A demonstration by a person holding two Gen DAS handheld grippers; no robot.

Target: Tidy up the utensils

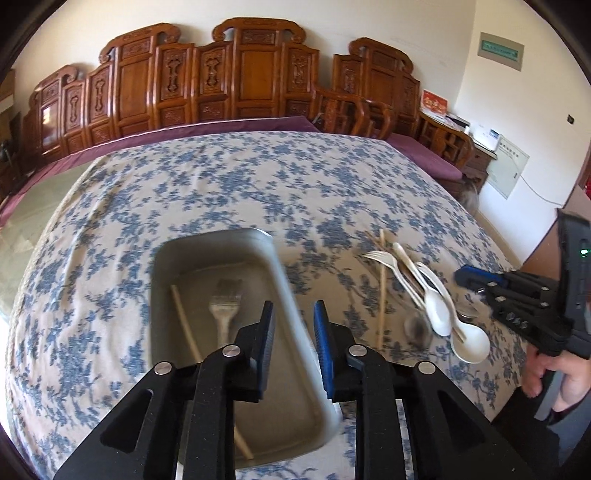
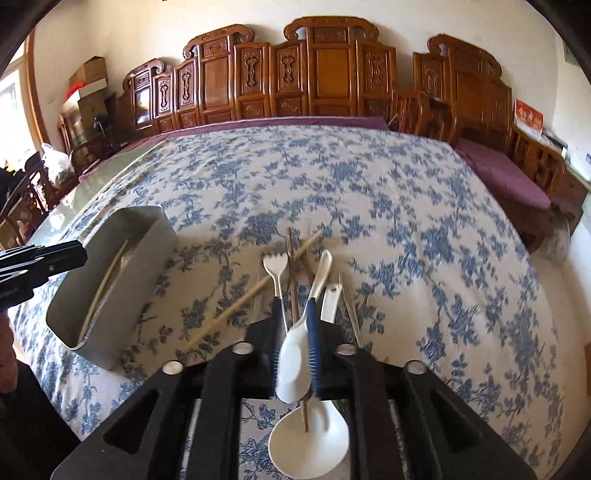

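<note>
Several utensils lie piled on the floral tablecloth (image 2: pixel 369 206) under the right gripper (image 2: pixel 295 347): white spoon (image 2: pixel 295 365) between its slightly parted jaws, no visible pinch; round ladle (image 2: pixel 310 443) nearer the camera, white fork (image 2: pixel 275 269) and chopsticks (image 2: pixel 255 291) just beyond. Left gripper (image 1: pixel 293 325) hangs over the gray tray (image 1: pixel 207 243), jaws slightly apart, empty; metal fork (image 1: pixel 223 306) and one chopstick (image 1: pixel 184 317) lie inside, left of the jaws.

A carved wooden screen (image 2: pixel 325 74) of reddish-brown panels stands along the pale far wall (image 1: pixel 332 14). Before it a purple cushioned bench (image 2: pixel 502 177) wraps the corner. Cardboard boxes (image 2: pixel 88 79) are stacked at the left, where daylight enters. A blue-flowered cloth (image 1: pixel 240 184) covers the table.
</note>
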